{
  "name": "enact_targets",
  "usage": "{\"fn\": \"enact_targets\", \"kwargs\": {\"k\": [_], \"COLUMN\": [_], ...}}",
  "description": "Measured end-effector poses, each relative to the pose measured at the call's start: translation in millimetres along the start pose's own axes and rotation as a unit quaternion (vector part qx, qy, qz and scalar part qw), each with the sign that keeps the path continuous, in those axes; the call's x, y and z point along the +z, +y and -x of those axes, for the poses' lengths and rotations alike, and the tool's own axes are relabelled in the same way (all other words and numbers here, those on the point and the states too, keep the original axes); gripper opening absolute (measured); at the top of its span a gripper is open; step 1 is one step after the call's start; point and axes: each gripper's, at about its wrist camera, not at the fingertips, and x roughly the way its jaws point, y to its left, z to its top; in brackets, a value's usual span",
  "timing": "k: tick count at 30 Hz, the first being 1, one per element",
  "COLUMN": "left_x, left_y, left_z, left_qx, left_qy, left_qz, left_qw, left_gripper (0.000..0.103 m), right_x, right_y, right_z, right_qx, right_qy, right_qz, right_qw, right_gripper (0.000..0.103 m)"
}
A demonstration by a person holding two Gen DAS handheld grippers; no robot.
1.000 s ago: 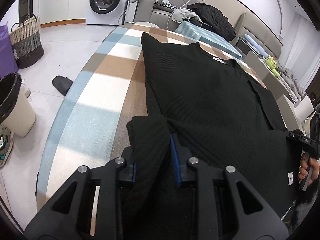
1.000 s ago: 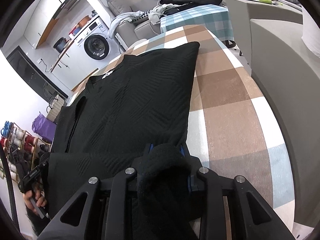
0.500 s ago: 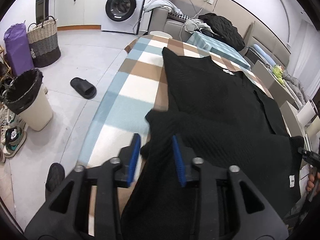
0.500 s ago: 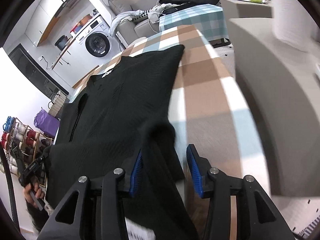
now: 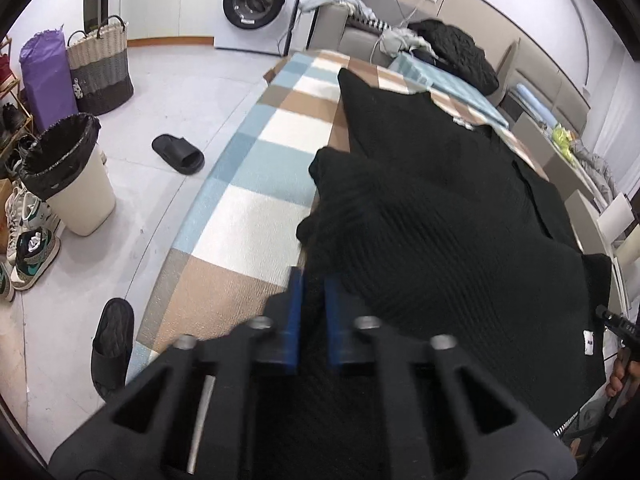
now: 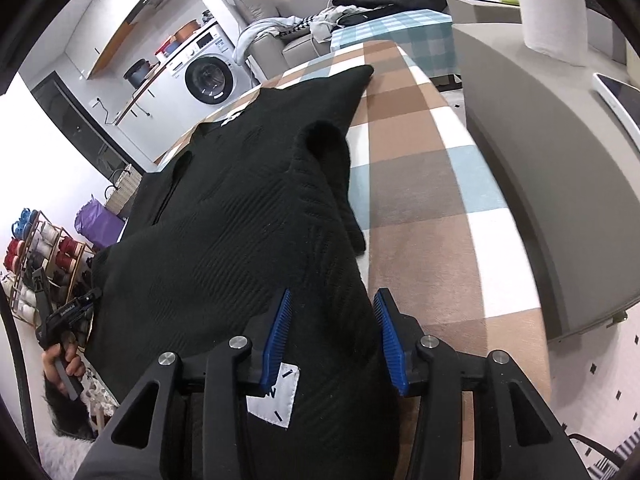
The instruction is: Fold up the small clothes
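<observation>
The left tool (image 5: 313, 312) is pinching the near edge of the black knitted sweater (image 5: 440, 216) between its blue pads. The right tool (image 6: 335, 338) is standing wide apart with the sweater's hem lying loose between its pads. The sweater is lying on the counter with the checked cloth (image 5: 256, 208), its near part bunched up.

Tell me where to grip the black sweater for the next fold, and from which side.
Take the black sweater by the ribbed folded edge on its right side, coming in low from the bare checked tablecloth. That edge humps up off the cloth, so fingers could slide under it. The right gripper looks open around fabric already.
</observation>
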Motion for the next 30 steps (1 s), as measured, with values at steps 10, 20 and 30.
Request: {"fn": "enact_targets", "kwargs": {"k": [10, 20, 30], "left_x": [38, 101, 95], "left_y": [-11, -15, -13], "left_z": [36, -22, -75], "left_qx": [-0.028, -0.014, 0.022], "left_qy": [-0.076, -0.052, 0.0], "left_qz": [0.008, 0.021, 0.025], "left_qw": [0.9967, 0.9983, 0.9994], "left_gripper": [0.003, 0.003, 0.038], "right_x": [32, 93, 92], "right_y": [21, 12, -14], "right_z": [39, 2, -34], "right_qx": [0.007, -0.019, -0.055], "right_qy": [-0.116, -0.129, -0.068], "right_qz": [0.007, -0.071, -0.119], "right_qw": [0.993, 0.989, 0.989], "right_gripper": [0.005, 0.005, 0.043]}}
